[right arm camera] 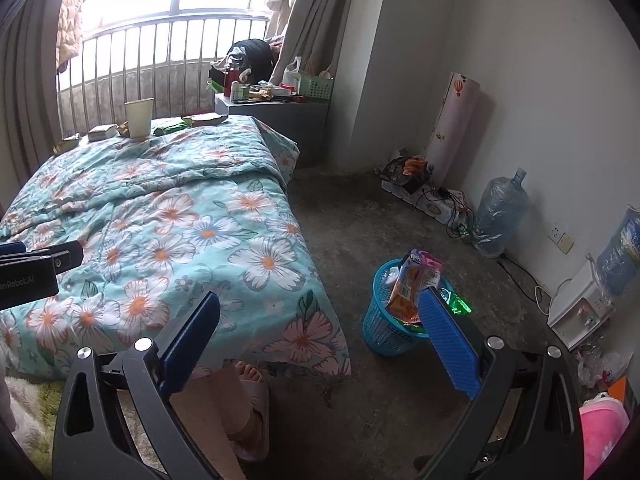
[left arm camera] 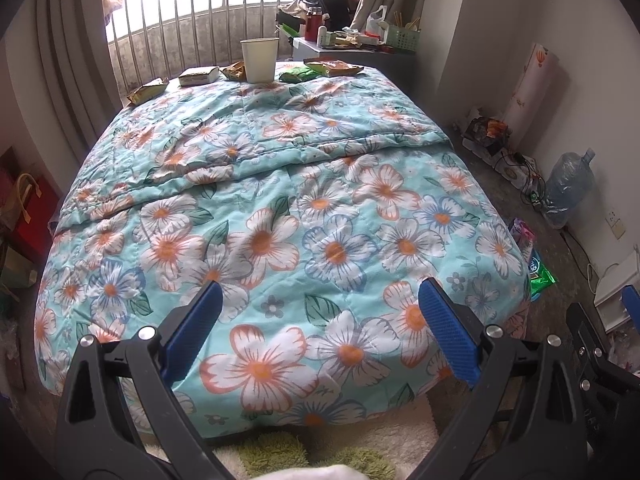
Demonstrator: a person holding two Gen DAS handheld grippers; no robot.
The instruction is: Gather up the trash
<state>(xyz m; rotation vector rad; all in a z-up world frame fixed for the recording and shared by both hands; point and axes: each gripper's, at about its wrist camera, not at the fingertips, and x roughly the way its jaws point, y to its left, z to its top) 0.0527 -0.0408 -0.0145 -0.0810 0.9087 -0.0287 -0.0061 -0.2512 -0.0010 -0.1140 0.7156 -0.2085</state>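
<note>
Trash lies along the far end of the floral bed [left arm camera: 280, 208]: a paper cup [left arm camera: 259, 60], a yellow wrapper [left arm camera: 147, 91], a small box [left arm camera: 199, 75], a green packet [left arm camera: 298, 75] and an orange packet [left arm camera: 334, 67]. My left gripper [left arm camera: 320, 336] hangs open over the near end of the bed, holding nothing. On the floor right of the bed stands a blue waste basket [right arm camera: 384, 328] with snack wrappers [right arm camera: 416, 284] sticking out. My right gripper [right arm camera: 320, 344] is open and empty, just above and in front of the basket, near the bed's corner.
A cluttered bedside table [right arm camera: 272, 112] stands at the far right of the bed. Along the right wall sit a water jug [right arm camera: 500, 212], a power strip with cables [right arm camera: 440, 200] and a white box [right arm camera: 580, 304]. A person's slippered foot [right arm camera: 248, 400] rests on the floor below my right gripper.
</note>
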